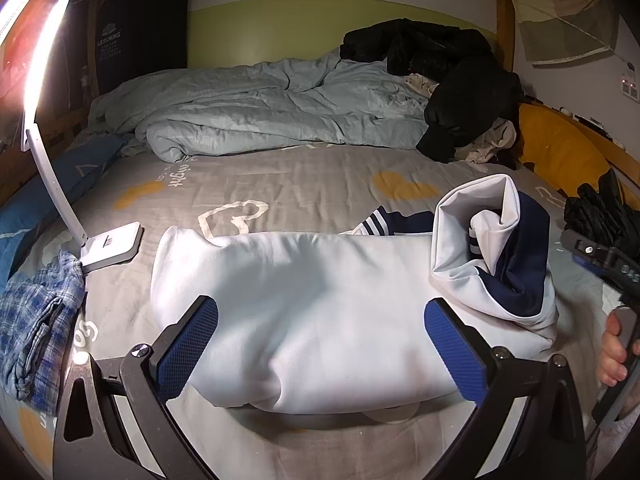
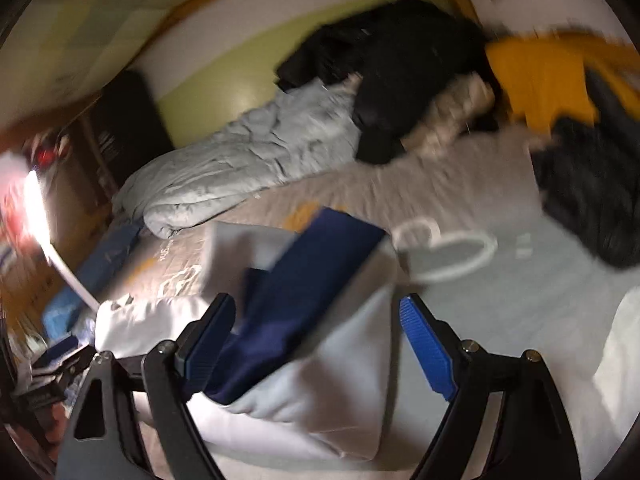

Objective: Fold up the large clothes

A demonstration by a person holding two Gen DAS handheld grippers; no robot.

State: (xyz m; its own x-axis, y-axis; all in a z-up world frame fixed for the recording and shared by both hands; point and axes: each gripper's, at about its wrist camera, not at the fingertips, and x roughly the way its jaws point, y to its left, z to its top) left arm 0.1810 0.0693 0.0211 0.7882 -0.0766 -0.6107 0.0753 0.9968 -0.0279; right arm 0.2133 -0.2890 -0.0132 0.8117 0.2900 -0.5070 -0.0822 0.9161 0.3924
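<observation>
From my left wrist, my left gripper point(image 1: 320, 344) gapes wide over the white garment point(image 1: 304, 320), which lies folded on the grey bedsheet point(image 1: 288, 176); neither pad presses it. A desk lamp point(image 1: 114, 242) stands to its left.

From my right wrist, blurred, my right gripper point(image 2: 320, 344) spreads wide; the garment's navy flap point(image 2: 304, 288) lies between its pads, ungripped.

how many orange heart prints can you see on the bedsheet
2: one orange heart near the lamp base, another beyond the white garment. More may be hidden under clothes.
</observation>
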